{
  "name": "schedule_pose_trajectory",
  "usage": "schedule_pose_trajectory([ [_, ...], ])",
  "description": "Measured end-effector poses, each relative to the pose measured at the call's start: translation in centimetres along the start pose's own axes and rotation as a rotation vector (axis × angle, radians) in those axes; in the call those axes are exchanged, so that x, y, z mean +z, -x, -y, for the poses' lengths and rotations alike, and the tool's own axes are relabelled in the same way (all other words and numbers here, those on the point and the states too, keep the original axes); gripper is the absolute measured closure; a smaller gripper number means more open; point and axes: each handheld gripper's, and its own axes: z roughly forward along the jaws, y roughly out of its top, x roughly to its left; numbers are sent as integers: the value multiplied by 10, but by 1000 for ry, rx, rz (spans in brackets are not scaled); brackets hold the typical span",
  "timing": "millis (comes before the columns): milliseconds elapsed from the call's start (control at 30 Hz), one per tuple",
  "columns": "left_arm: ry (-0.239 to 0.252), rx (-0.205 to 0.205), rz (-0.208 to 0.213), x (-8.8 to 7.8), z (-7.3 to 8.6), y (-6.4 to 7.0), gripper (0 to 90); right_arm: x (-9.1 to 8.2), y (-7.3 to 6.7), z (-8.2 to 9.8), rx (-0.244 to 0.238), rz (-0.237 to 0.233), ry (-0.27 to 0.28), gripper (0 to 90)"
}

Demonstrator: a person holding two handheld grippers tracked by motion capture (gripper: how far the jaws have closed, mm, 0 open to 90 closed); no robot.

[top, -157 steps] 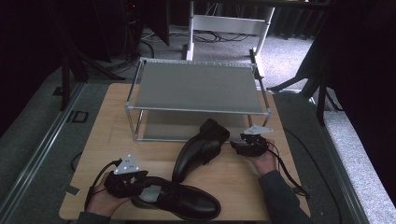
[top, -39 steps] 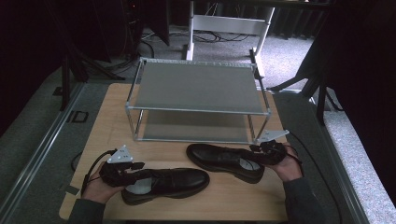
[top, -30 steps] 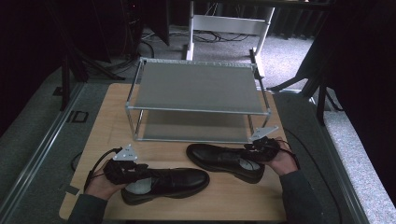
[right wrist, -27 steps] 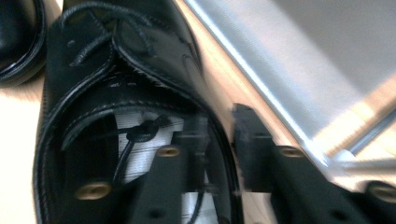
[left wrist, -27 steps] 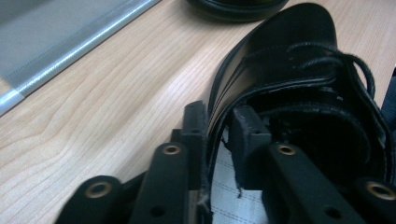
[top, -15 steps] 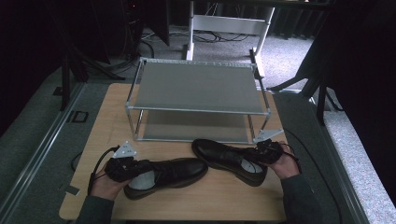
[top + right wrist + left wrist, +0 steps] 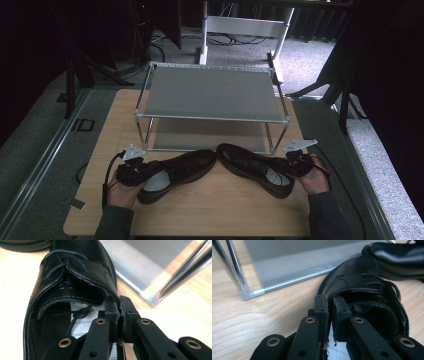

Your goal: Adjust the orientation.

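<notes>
Shoes: I see two black lace-up ones on the wooden table (image 7: 215, 205), toes nearly meeting in front of the metal rack (image 7: 210, 95). Left shoe (image 7: 175, 170): my left gripper (image 7: 329, 307) has its jaws clamped on the collar at the heel end. Right shoe (image 7: 252, 167): my right gripper (image 7: 119, 306) pinches the collar wall likewise. Both soles rest on the table, just beside the rack's lower shelf (image 7: 207, 135).

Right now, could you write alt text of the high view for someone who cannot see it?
Two hand-held grippers, left and right, each pinch the collar of a black leather lace-up shoe, left and right, toes nearly meeting on a light wooden table. Behind stands a grey two-tier metal rack.
</notes>
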Motion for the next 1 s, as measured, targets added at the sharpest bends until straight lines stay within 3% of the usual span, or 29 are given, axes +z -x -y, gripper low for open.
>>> schedule_pose_trajectory([
  [133,16,-50,-37,5,-1,6,838,-1,0,1,0,0,2,857],
  [267,9,-38,-39,5,0,6,800,-1,-1,0,-3,0,-3,853],
  [300,4,-27,-27,4,0,5,767,-1,-1,0,-3,-2,-4,842],
  [367,12,-13,-43,2,1,3,650,0,-1,-1,-6,-1,-10,814],
  [433,42,-12,-5,-6,2,-2,575,0,0,-1,-6,4,-6,778],
  [533,83,9,-13,-21,2,-4,518,-2,0,0,-8,7,13,717],
  [633,121,17,-33,-37,2,-12,520,-9,0,1,1,22,39,657],
  [733,137,-9,-77,-47,6,-26,548,-19,-1,4,-2,25,66,631],
  [867,114,-25,-105,-47,12,-40,595,-32,0,8,17,16,117,628],
  [933,60,-28,-116,-34,23,-52,630,-42,5,15,46,61,138,637],
  [1000,43,-34,-112,-29,26,-55,641,-44,7,17,62,82,138,642],
])
